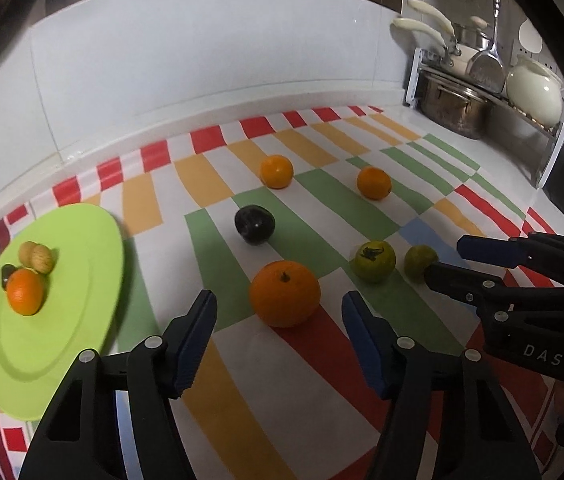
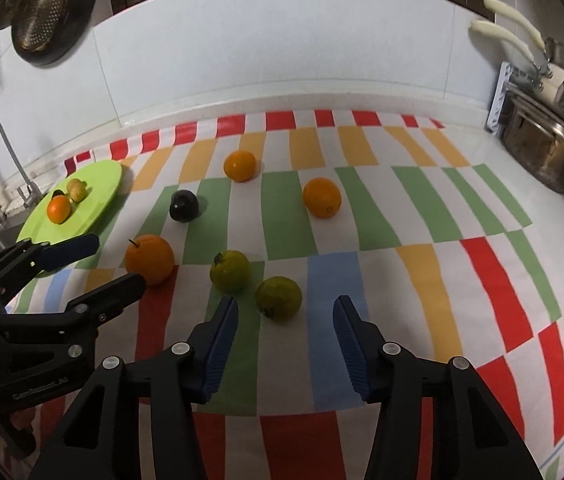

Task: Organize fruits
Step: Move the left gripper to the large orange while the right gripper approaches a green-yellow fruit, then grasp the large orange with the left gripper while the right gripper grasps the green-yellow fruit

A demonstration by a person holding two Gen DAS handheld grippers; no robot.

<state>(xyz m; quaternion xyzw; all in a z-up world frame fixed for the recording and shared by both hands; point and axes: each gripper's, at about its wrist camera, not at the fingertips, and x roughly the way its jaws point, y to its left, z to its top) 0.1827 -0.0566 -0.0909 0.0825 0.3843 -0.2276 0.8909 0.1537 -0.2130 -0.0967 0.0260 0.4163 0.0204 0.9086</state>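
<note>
On the striped cloth (image 1: 361,360) covering the counter, loose fruit sits scattered, green plate (image 1: 62,340) at the far left edge near the faucet (image 2: 6,148). Plate holds a small orange (image 1: 24,292), two tan round fruits (image 1: 37,257) touching each other just behind it, and a dark piece (image 1: 6,274) mostly hidden beside the orange, can't tell what it is. Left gripper (image 1: 280,322) jaws spread wide, nothing held, big orange (image 1: 284,293) with stem up sits just ahead of the gap between its blue pads (image 1: 192,344), not touching either. Right gripper (image 2: 285,322) also spread wide, empty, near green fruit (image 2: 278,298) lies just ahead of its gap, closer to the left finger, no contact visible. Second green fruit (image 2: 230,271) with dark stem cap sits just beside the first, toward the big orange. Dark plum-like fruit (image 1: 254,224) is further back, mid-cloth, apart from the rest. Two more oranges behind it: one toward the back wall (image 1: 276,171), one to its right (image 1: 374,182), well apart from each other. Both grippers hover low over the cloth, side by side, each visible in the other's camera. Back right corner: rack (image 1: 537,120) with metal pot (image 1: 453,108), white teapot (image 1: 533,92), cream-handled pans (image 1: 429,28). Colander (image 2: 38,8) hangs on the wall upper left in the right wrist view.
</note>
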